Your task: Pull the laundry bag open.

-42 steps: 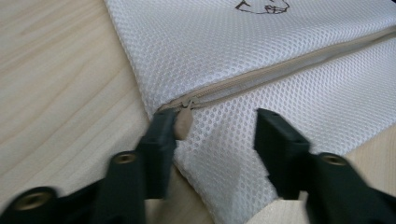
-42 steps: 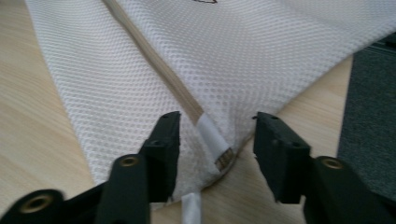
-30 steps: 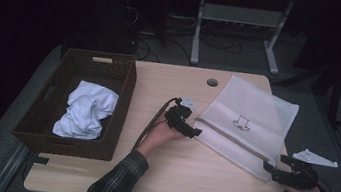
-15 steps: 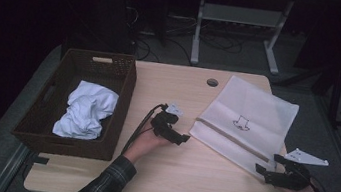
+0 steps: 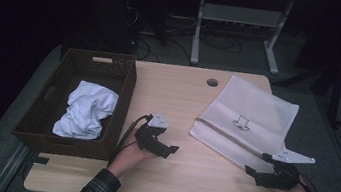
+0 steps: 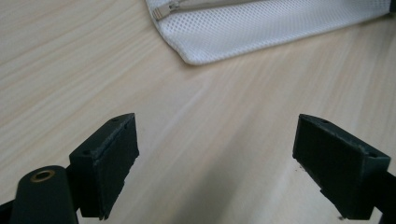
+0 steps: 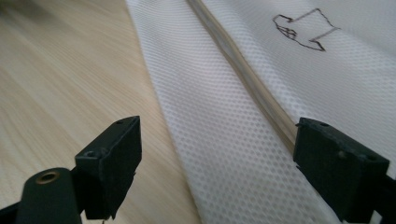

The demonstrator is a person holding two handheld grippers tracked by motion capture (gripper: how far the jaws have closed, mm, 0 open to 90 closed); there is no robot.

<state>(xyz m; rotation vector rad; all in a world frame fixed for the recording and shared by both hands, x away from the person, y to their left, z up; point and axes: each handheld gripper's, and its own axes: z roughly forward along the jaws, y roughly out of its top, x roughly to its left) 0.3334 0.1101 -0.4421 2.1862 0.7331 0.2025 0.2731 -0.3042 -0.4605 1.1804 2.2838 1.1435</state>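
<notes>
Left tool (image 5: pixel 169 149) retreated from mesh bag (image 5: pixel 249 114) | both tools released | wooden table (image 5: pixel 179 92), dark room

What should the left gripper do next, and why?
Probably move toward the mesh bag's zipper pull: the left gripper is open and empty over bare table, and the bag looks zipped shut, with the cloth in the basket.

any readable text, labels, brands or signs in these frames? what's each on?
No readable words, numbers or brand names.
White mesh laundry bag: one small black outline drawing, like a folded garment; a pictogram with no letters.
Dark woven basket, crumpled white cloth, light wooden table: no markings visible.
</notes>
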